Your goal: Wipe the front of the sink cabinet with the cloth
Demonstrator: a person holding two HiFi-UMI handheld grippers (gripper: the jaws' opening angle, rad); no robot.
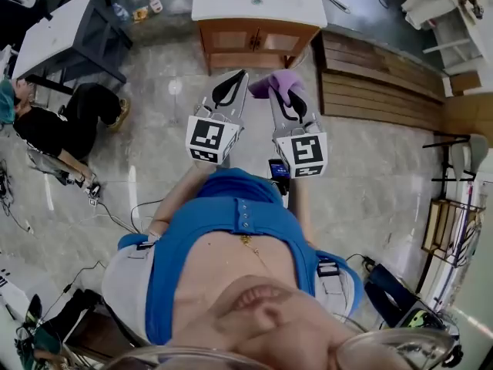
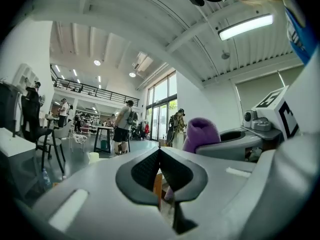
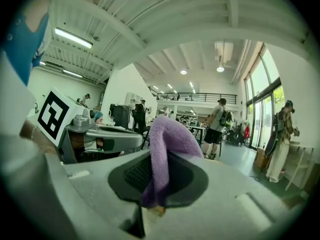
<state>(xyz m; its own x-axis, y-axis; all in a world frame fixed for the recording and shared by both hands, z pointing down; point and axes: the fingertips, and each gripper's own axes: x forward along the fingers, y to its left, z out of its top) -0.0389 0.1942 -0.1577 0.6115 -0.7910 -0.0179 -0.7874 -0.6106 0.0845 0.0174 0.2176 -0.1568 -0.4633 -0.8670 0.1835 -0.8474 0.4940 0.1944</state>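
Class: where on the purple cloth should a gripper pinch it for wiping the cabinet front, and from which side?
Pinch a fold from the person's side, as the right gripper does. The soft purple cloth then bulges out ahead of it toward the sink cabinet, so cloth probably meets the wood first.

Cloth (image 1: 280, 85): purple, soft fleecy pile, folded into a rounded hump; clamped between the closed jaws of the right gripper (image 1: 286, 91); in the right gripper view the cloth (image 3: 168, 140) rises above the dark jaw pads as a thick loop, and a narrower tail hangs down between them; in the left gripper view its bulge (image 2: 200, 133) shows just beside that gripper. Sink cabinet (image 1: 257, 40): low unit, white top with a shallow basin, warm brown wooden front with two panelled doors; standing upright on the floor (image 1: 154, 122), front facing the person; cloth held short of the front, not touching it.
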